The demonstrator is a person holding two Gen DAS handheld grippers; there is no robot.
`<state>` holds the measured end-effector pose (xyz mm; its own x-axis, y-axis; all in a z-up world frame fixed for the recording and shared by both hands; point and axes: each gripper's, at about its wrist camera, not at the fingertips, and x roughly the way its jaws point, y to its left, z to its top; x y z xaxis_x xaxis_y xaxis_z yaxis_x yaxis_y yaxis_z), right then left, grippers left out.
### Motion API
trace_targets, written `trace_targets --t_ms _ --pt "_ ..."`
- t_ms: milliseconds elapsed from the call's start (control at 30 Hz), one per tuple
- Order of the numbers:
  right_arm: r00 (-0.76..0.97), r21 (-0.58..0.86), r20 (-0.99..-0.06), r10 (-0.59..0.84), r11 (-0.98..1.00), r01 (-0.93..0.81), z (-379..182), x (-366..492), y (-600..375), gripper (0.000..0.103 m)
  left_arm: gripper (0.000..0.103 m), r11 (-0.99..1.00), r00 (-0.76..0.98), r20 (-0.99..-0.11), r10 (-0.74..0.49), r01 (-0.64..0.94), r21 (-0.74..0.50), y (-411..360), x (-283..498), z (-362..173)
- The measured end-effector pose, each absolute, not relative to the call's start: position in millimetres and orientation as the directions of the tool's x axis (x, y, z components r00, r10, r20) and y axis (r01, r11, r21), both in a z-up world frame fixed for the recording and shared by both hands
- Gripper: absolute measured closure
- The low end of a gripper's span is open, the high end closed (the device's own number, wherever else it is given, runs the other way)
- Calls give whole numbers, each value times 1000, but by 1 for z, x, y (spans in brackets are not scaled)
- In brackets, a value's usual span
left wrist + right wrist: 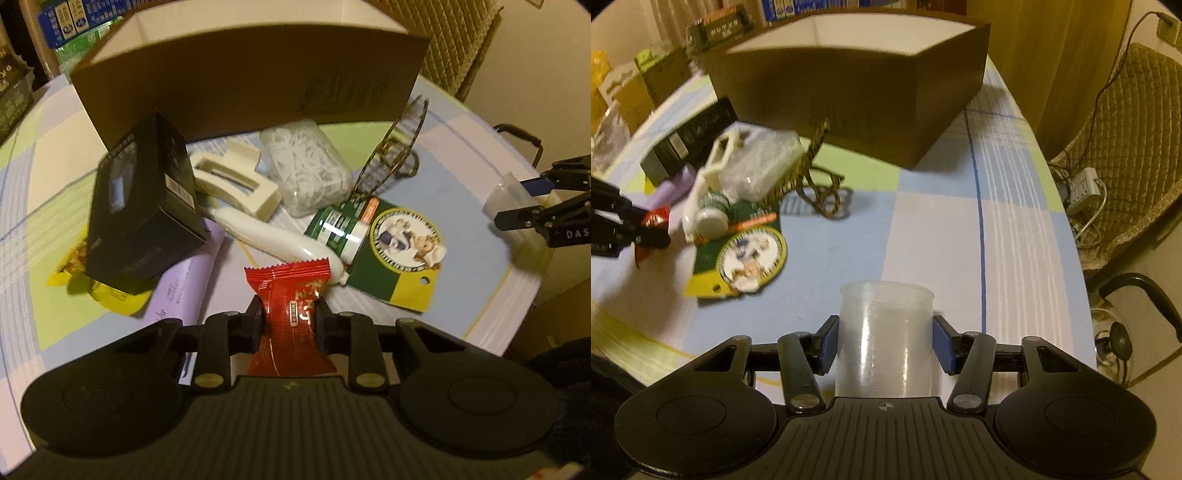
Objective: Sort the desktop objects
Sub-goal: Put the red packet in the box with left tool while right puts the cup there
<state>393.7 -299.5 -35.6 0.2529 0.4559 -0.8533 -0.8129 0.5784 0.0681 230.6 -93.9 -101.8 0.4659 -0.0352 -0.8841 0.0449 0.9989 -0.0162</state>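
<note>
Near the tabletop's right edge, bare checked cloth lies open; right claw clamps a clear cup, left claw a red sachet.

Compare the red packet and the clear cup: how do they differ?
The red packet is opaque, flat and crinkled; the clear cup is see-through, round and rigid. The packet sits in the left gripper, the cup in the right gripper. Both are gripped between jaws.

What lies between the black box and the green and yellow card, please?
In the left wrist view, a white tube stretches between the black box and the green and yellow card.
</note>
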Motion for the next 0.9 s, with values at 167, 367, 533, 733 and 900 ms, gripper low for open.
trace_targets --t_ms 167,367,533,733,900 --pt "248 98 -825 508 560 -823 -11 397 -288 53 80 999 528 -849 -30 44 -8 -88 228 -72" --pt "261 120 -783 564 548 -828 20 394 -269 53 80 998 590 -807 -30 58 5 -76 238 -43" --pt "263 136 -749 607 531 -836 45 391 -251 53 80 997 629 -777 -40 75 9 -63 251 -24" --pt "287 131 -702 652 514 -848 71 400 -221 53 80 995 681 -729 -67 102 4 -45 272 2" --pt "326 90 -674 663 512 -854 86 417 -193 53 80 993 705 -706 -69 119 21 -31 299 15"
